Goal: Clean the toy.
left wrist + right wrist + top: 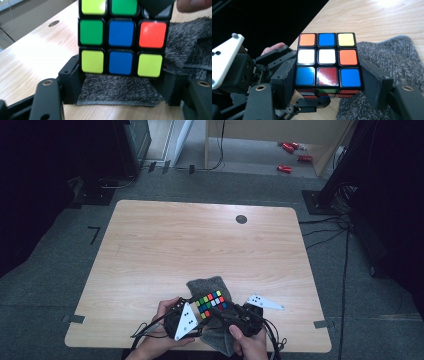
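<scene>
- My left gripper (121, 82) and right gripper (327, 85) both clamp the puzzle cube (211, 302), their fingers (287, 80) pressed on opposite sides.
- The cube sits over the grey cloth (210, 285) on the worktop (200, 240), colours mixed on every face I see; by my reckoning, the turning is far from done.

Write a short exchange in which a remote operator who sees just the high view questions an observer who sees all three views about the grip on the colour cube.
Operator: From above, the left gripper meets the cube over the grey cloth. Where do its jaws sit?
Observer: In the left gripper view they flank the lowest row of the face turned to that camera, the yellow, blue and yellow stickers, with one pad against each side.
Operator: And the right gripper?
Observer: In the right gripper view its pads press on either side of the row of blue, red and blue stickers, below a white, white, orange row.
</scene>
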A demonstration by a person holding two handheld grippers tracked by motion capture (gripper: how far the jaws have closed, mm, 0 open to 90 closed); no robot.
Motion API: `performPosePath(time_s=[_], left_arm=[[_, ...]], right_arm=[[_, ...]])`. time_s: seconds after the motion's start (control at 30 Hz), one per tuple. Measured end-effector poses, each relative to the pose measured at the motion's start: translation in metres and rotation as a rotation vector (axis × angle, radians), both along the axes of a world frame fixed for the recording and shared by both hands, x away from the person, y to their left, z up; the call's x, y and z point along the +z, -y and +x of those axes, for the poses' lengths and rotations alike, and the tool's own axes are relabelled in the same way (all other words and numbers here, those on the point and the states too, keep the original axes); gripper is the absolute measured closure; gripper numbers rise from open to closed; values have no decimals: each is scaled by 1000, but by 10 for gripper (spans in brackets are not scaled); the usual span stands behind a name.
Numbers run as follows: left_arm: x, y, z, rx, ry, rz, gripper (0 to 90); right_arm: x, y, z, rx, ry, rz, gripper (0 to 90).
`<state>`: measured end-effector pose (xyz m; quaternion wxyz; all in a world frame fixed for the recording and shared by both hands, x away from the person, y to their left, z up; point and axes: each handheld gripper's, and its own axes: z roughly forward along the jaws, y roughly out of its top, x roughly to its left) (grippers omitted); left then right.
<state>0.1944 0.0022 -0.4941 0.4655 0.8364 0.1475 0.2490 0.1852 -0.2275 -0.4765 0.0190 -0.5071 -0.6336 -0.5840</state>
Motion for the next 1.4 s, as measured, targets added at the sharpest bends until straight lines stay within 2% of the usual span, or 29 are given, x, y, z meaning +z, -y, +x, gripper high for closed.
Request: performPosePath(time_s=[0.2,0.33,0.43,0.57,0.67,0.77,0.8,0.83,0.87,0.93,1.0,1.03,1.1,1.13,1.17,1.23,1.27,1.37,1.4], left_arm=[[0,-1,-1,-16,2,-9,340],[3,-3,0,-21,6,-1,346],[5,-6,0,-32,-9,7,348],[7,-21,6,-15,-36,17,348],[8,-35,14,21,-80,7,349],[9,-46,21,55,-117,2,349],[9,-46,21,55,-117,2,349],[9,-48,22,61,-129,-1,349],[10,-51,25,66,-151,-7,350],[10,-52,26,68,-158,-6,350],[11,-53,27,66,-174,0,350],[11,-53,27,66,-174,0,350],[11,-52,27,63,-186,2,350],[11,-52,28,61,-189,1,350],[11,-52,28,59,-191,3,350],[12,-51,28,54,-196,3,350],[12,-50,29,47,-209,4,350],[12,-47,29,32,-225,17,350],[12,-47,29,32,-225,17,350]], right_arm=[[-2,0,1,7,-8,21,343],[-1,0,1,25,10,16,341],[3,-2,0,29,52,-40,331],[10,3,-4,16,140,-123,305],[11,8,-6,-23,186,-224,311],[7,7,-7,-34,235,-377,302],[5,5,-8,-24,242,-428,287],[5,5,-8,-24,242,-428,287],[-1,1,-7,9,233,-506,266],[-10,-4,-4,41,195,-568,264],[-18,-8,-3,56,177,-634,268],[-21,-10,-2,57,174,-658,285],[-26,-14,-2,47,174,-720,388],[-28,-15,-2,32,176,-753,464],[-30,-15,-2,20,172,-772,582],[-30,-13,-1,17,165,-757,713],[-27,-10,-1,12,166,-737,750],[-14,-3,-3,-26,210,-644,774],[-14,-3,-3,-26,210,-644,774]])
